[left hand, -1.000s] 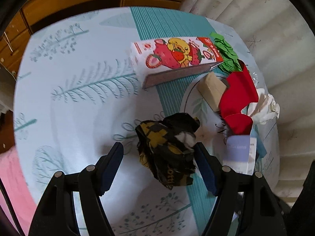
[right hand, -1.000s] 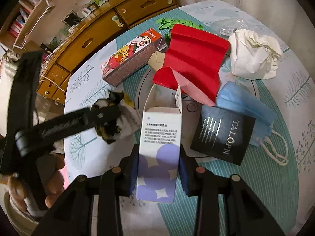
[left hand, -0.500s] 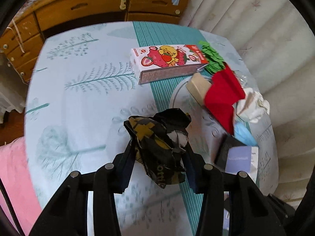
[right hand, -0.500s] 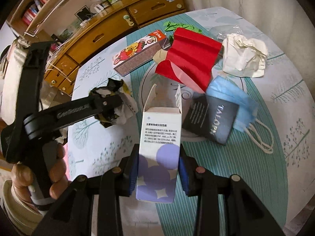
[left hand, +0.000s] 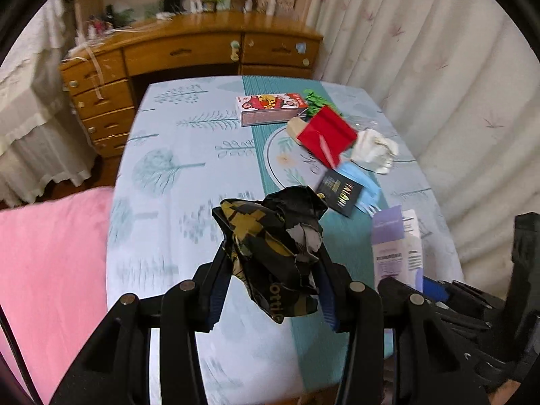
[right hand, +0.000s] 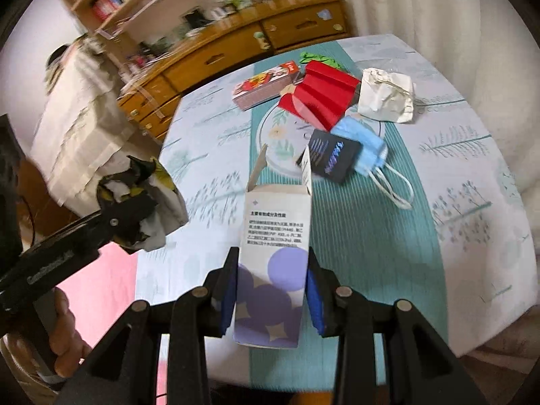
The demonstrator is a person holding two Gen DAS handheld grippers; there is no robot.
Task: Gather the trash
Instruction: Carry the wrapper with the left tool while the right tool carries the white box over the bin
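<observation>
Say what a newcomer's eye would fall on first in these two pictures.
First, the two held pieces: the left gripper clamps a crumpled black and yellow wrapper, and the right gripper clamps an open white and purple box. Beyond them, a folded red paper stands out among the litter on the table.

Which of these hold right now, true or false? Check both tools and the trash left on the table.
1. The left tool is shut on the crumpled black and yellow wrapper. True.
2. The right tool is open with nothing in it. False: it is shut on the white and purple carton, whose top flaps are open.
3. The blue face mask lies on the table, partly under the black card. True.
4. The red folded paper is held in the left tool. False: it lies on the table beside the white crumpled paper.
5. The strawberry carton stands upright. False: it lies on its side.
</observation>
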